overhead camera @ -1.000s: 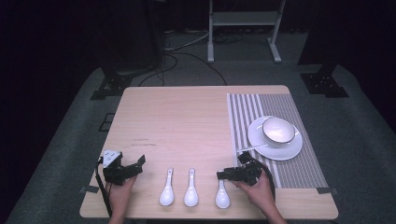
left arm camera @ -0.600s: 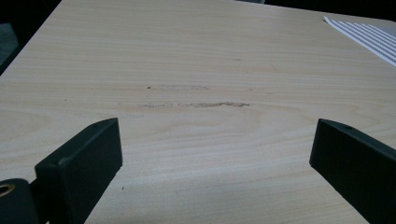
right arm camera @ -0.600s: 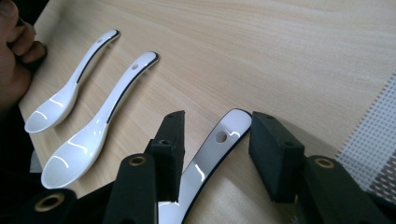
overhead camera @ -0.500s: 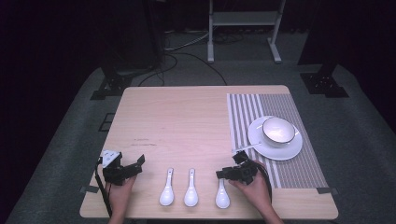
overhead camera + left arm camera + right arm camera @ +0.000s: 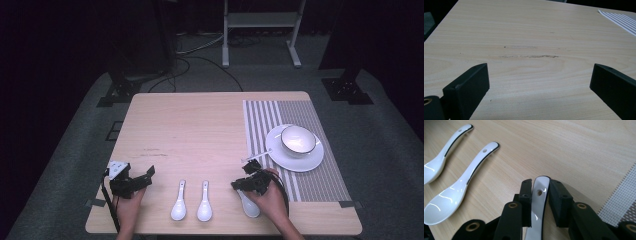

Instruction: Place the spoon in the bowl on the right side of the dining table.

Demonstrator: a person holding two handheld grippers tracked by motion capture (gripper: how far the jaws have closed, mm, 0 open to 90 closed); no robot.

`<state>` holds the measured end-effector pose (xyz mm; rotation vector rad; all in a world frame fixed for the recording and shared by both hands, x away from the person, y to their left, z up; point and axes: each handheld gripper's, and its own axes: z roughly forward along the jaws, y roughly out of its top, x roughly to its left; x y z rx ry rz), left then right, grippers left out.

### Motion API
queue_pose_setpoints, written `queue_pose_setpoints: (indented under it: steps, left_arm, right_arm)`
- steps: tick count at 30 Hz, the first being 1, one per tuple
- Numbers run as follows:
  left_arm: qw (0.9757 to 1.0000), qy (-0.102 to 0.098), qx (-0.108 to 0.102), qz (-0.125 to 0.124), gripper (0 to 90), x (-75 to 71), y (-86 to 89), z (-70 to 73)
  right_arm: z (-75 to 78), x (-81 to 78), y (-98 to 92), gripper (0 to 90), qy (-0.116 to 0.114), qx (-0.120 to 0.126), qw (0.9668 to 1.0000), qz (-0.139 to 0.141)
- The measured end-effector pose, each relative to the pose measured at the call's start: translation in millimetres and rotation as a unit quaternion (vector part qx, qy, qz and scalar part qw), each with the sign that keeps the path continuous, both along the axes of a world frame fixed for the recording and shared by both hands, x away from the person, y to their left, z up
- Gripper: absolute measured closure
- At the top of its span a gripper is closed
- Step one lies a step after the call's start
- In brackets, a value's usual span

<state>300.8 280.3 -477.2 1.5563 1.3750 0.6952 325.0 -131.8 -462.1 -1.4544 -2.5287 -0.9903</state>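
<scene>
At the near edge of the worktop [image 5: 200, 125], the right tool [image 5: 248, 176] sits over the rightmost of three white ceramic soup spoons [image 5: 537, 205]. Its jaws have just been closing, and in the right gripper view the two black pads flank the spoon's handle tightly on both sides, pinching it near the small hole at its tip. The bowl of this spoon [image 5: 249, 206] lies on the wood just under the person's right hand [image 5: 272, 197].

To its left, the middle spoon [image 5: 204, 205] and the left spoon [image 5: 178, 206] lie side by side, near each other but apart, handles pointing away from the person.

Farther left, the left tool [image 5: 147, 175] rests low over bare wood, its jaws spread wide with nothing between them.

Beyond the right tool, a grey striped placemat [image 5: 285, 112] carries a white saucer [image 5: 300, 161] with a white bowl [image 5: 298, 139] standing on it. A thin white stick [image 5: 257, 156] reaches from the saucer's edge towards the right tool.
</scene>
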Motion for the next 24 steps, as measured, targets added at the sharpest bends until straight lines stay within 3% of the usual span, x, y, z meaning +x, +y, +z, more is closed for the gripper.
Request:
queue_pose_setpoints:
  steps: [4,8,11,14,17,24]
  left_arm:
    - [1.0000,0.001,-0.003,0.000,1.2,0.0,0.5,-0.1]
    - [0.9998,0.000,-0.021,0.006,1.2,0.2,4.2,-0.4]
    - [0.9999,0.001,-0.015,0.003,1.2,0.1,4.0,-0.2]
    - [0.9999,0.000,-0.011,0.003,1.2,0.0,2.9,-0.2]
    - [0.9999,0.000,-0.012,0.003,1.2,-0.1,3.3,-0.2]
    - [0.9999,-0.001,-0.011,0.003,1.2,-0.2,2.9,-0.2]
  right_arm:
    - [1.5,1.6,2.9,78.8,-0.001,-0.017,0.9998,0.015]
    - [2.7,2.8,4.6,82.4,-0.005,-0.035,0.9990,0.025]
    - [2.2,3.4,2.3,83.0,0.002,-0.024,0.9993,0.029]
    - [3.3,5.0,-5.1,83.1,0.016,0.017,0.9993,0.028]
    - [7.7,5.6,-14.1,83.6,0.016,0.043,0.9987,0.020]
    - [22.8,6.9,-42.8,84.6,0.008,0.123,0.9923,-0.006]
